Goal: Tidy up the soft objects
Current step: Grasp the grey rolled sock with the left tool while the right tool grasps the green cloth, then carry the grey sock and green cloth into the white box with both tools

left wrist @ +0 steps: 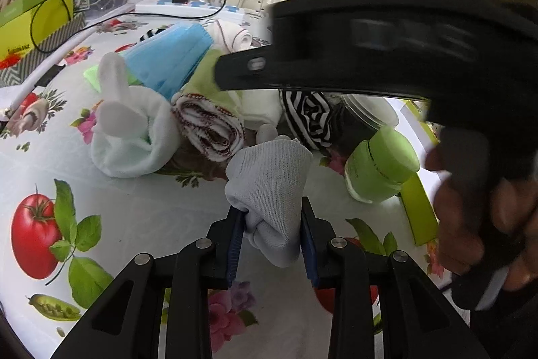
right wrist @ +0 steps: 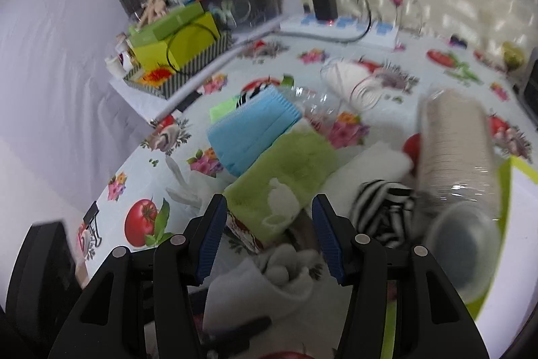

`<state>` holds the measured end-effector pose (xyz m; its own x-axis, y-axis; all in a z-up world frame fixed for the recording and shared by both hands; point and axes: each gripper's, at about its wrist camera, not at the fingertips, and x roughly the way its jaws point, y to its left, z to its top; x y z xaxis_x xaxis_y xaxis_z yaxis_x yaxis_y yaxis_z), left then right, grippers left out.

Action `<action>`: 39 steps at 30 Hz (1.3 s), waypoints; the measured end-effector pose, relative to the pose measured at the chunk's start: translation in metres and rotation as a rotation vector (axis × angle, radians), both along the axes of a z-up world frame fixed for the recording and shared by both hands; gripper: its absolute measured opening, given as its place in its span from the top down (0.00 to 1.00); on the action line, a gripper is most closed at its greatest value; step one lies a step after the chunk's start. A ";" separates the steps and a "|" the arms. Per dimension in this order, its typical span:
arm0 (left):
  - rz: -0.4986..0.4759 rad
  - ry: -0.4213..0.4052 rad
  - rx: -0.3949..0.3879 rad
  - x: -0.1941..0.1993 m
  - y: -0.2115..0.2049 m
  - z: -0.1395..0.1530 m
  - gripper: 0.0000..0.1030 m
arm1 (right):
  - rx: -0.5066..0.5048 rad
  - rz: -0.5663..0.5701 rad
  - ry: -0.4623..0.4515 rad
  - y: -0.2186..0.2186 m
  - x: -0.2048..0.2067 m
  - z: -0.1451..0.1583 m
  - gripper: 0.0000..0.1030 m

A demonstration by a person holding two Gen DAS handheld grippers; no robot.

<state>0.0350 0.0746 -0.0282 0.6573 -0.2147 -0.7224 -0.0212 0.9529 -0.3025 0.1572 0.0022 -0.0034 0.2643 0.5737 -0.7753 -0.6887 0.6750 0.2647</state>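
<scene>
Here the left gripper (left wrist: 272,236) pinches a pale grey knit sock (left wrist: 269,187), lifted just above the floral tablecloth (left wrist: 141,207), near the heap of rolled cloths. It should be light and limp: it sags below the pads, so a bite across the bunched middle holds better than an edge. The right gripper (right wrist: 269,238) stands spread and empty over a green towel (right wrist: 285,170), with a striped cloth (right wrist: 383,211) to its right.
</scene>
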 end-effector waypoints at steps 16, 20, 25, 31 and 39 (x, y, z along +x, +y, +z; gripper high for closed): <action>0.008 -0.011 -0.020 -0.005 0.011 -0.001 0.71 | -0.025 -0.018 0.101 0.033 0.021 -0.023 0.59; 0.015 -0.014 -0.022 -0.012 0.014 -0.001 0.71 | -0.011 0.005 0.068 0.027 0.017 -0.019 0.82; 0.017 -0.019 -0.028 -0.017 0.015 0.002 0.72 | 0.020 0.027 0.015 0.017 0.004 -0.007 0.86; 0.019 -0.054 -0.024 -0.030 0.014 0.013 0.73 | 0.126 0.012 -0.014 -0.012 -0.008 0.018 0.86; 0.028 -0.099 0.000 -0.040 0.008 0.031 0.73 | 0.262 -0.033 -0.074 -0.054 -0.021 0.055 0.86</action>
<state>-0.0051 0.0826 0.0028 0.7314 -0.1954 -0.6533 -0.0177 0.9523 -0.3046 0.1363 -0.0515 0.0514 0.3364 0.7422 -0.5796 -0.6915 0.6125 0.3829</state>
